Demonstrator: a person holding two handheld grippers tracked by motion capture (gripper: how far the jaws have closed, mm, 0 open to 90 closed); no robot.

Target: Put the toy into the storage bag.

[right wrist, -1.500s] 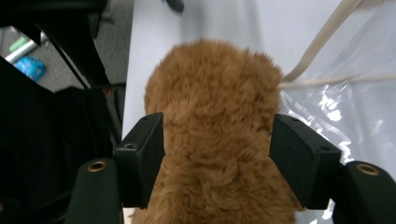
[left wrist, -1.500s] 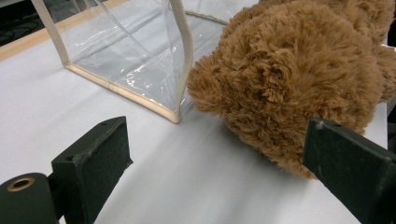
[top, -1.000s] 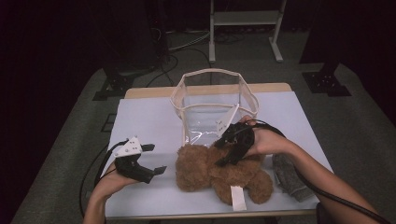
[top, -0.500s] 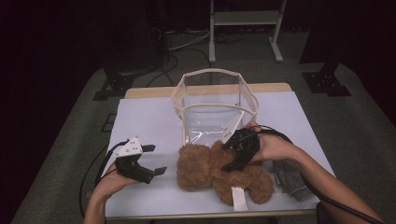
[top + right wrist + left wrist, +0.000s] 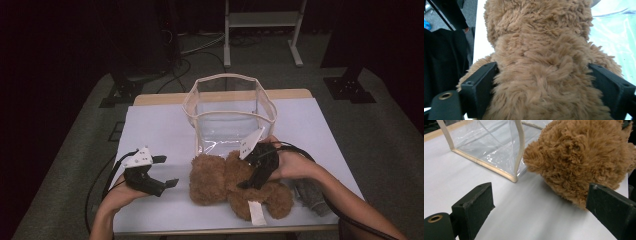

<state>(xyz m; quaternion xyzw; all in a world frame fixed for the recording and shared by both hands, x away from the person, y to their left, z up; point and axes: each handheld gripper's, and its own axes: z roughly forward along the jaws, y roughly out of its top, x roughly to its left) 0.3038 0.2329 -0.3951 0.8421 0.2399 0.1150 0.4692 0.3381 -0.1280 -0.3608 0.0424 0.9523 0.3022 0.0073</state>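
Note:
A brown plush teddy bear (image 5: 220,180) lies on the white table (image 5: 155,130) near its front edge, just in front of a clear plastic bag (image 5: 230,115) with beige trim. My right gripper (image 5: 250,179) is lowered onto the bear's middle. In the right gripper view its jaws stand wide apart on either side of the furry body (image 5: 541,62), touching the fur without squeezing it. My left gripper (image 5: 169,171) is held open to the left of the bear. In the left gripper view the bear's head (image 5: 579,157) lies ahead beside the bag's corner (image 5: 514,175).
A grey cloth item (image 5: 307,197) lies under the right forearm at the table's right front. A white tag (image 5: 257,212) hangs from the bear. A metal stand (image 5: 262,20) and black bases sit on the floor behind the table.
The right gripper has moved slightly toward the near edge and down onto the bear's body. The left gripper has stayed where it was.

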